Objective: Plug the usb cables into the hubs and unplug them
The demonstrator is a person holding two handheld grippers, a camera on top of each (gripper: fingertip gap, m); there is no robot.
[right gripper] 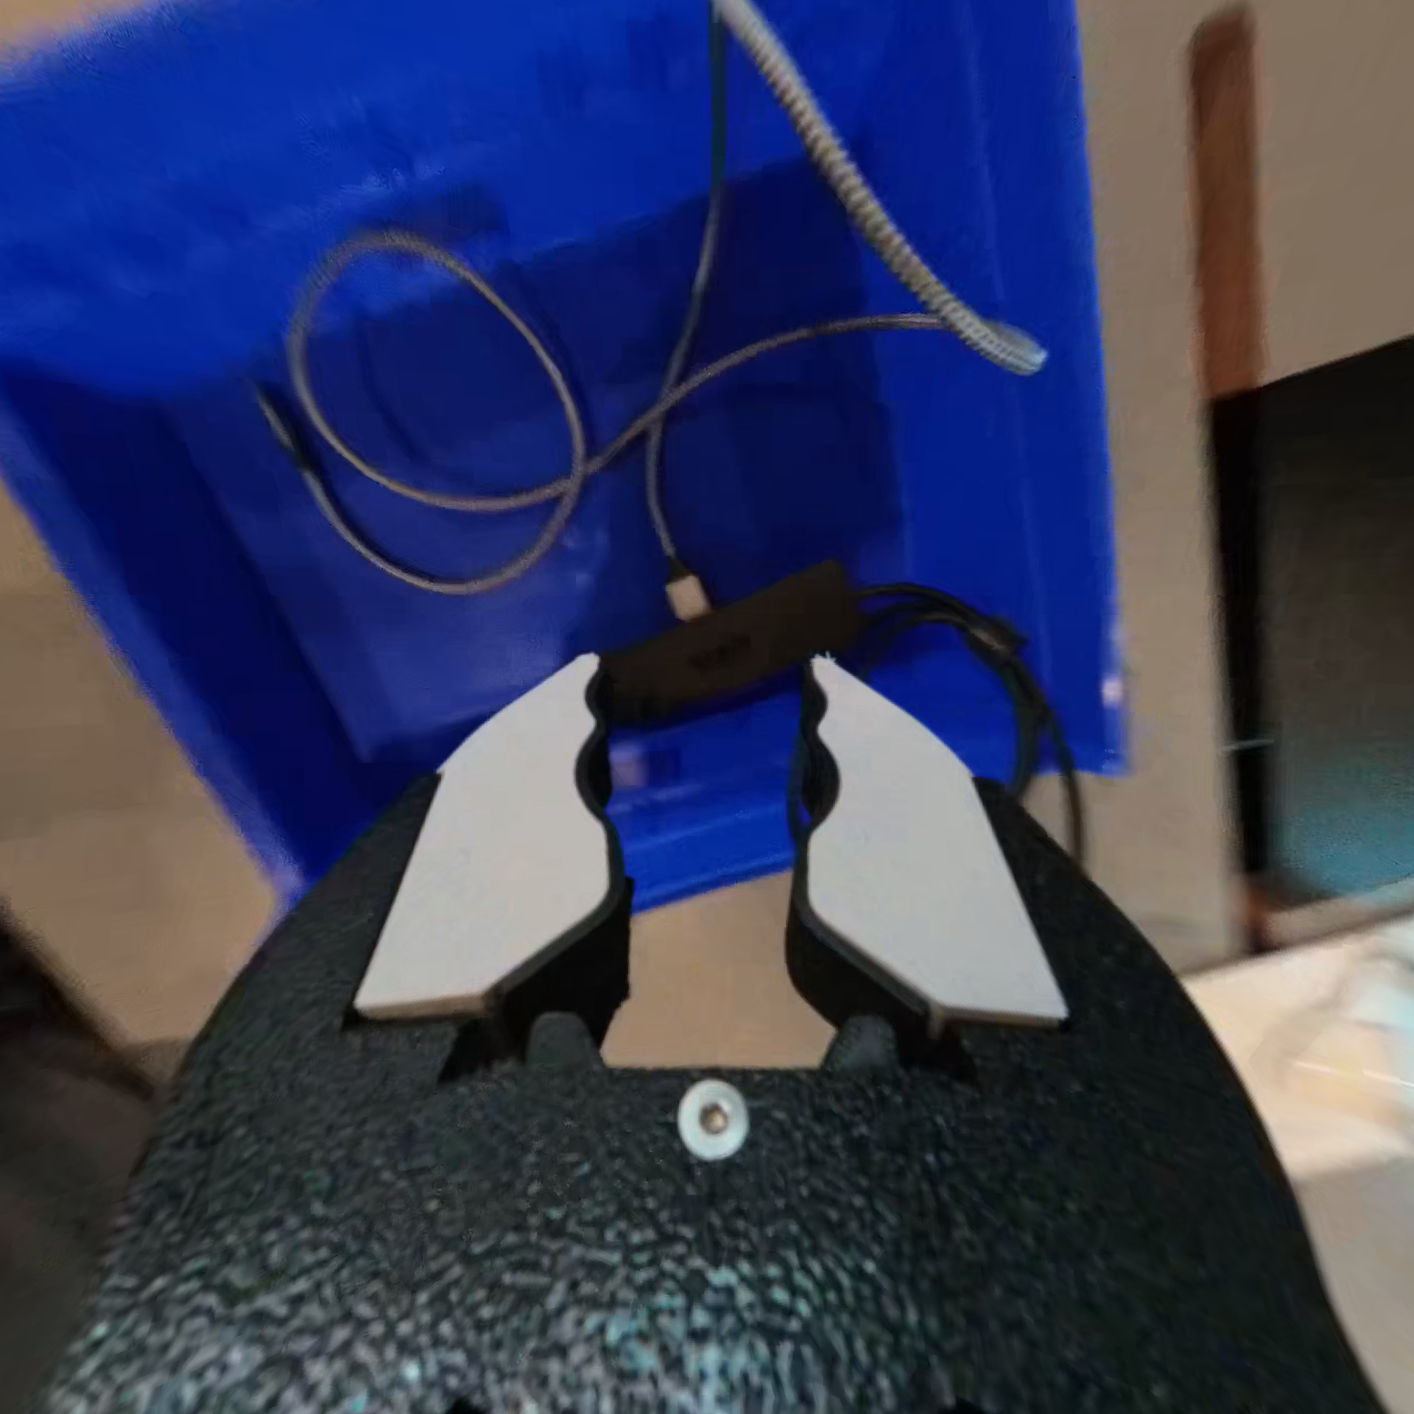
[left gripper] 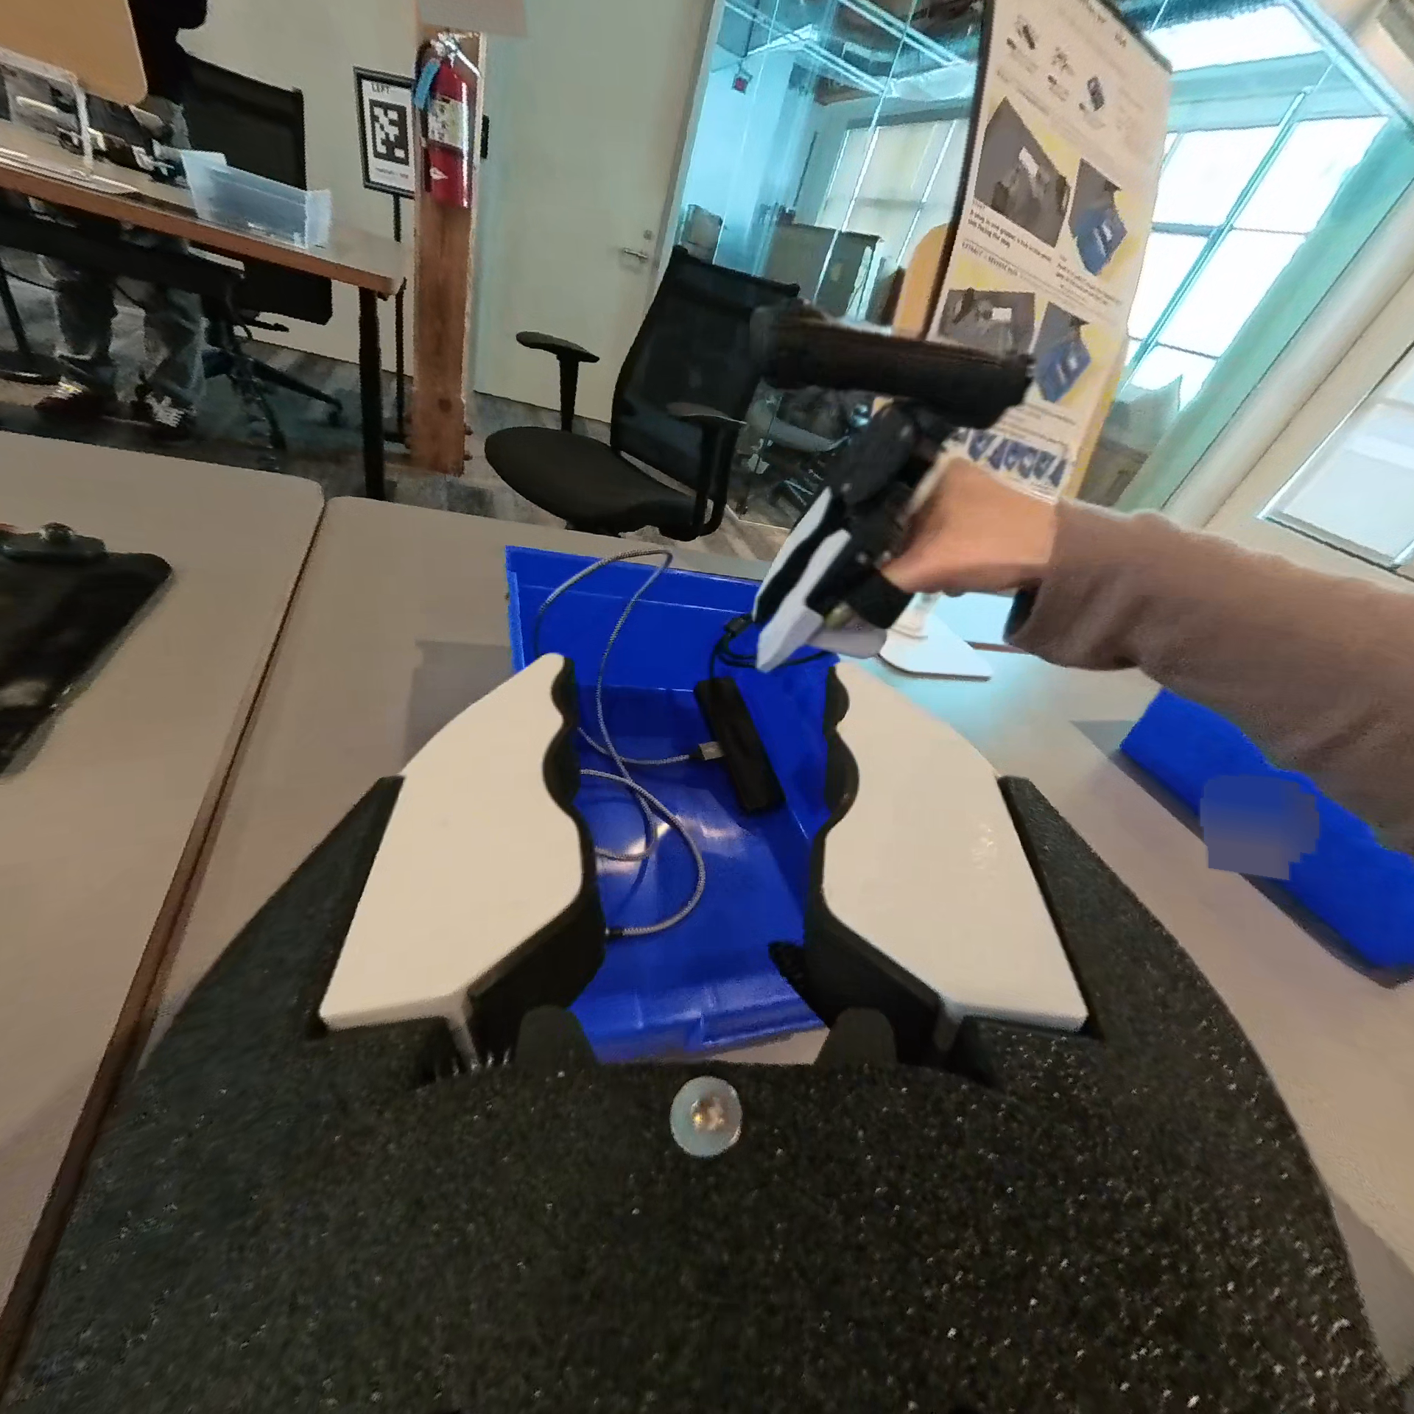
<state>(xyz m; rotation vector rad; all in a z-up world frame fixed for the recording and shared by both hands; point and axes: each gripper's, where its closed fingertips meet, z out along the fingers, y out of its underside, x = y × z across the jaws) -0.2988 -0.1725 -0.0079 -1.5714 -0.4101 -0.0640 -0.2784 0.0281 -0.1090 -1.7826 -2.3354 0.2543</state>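
From my left wrist view, the hub [left gripper: 739, 744] lies in the blue bin [left gripper: 692, 987], long axis running away from me, braided cable [left gripper: 650, 773] plugged into its side; my left gripper [left gripper: 700, 689] gapes empty. From my right wrist view, the hub [right gripper: 731, 646] lies crosswise; my right gripper [right gripper: 704, 673] is spread, empty.

1. The left gripper [left gripper: 696, 689] has a grainy black body, two pale grey fingers [left gripper: 474, 842] with wavy black inner edges, and one silver screw [left gripper: 705, 1116].
2. The right gripper [right gripper: 704, 673] is built alike.
3. The person's sleeve [left gripper: 1239, 612] is taupe knit.
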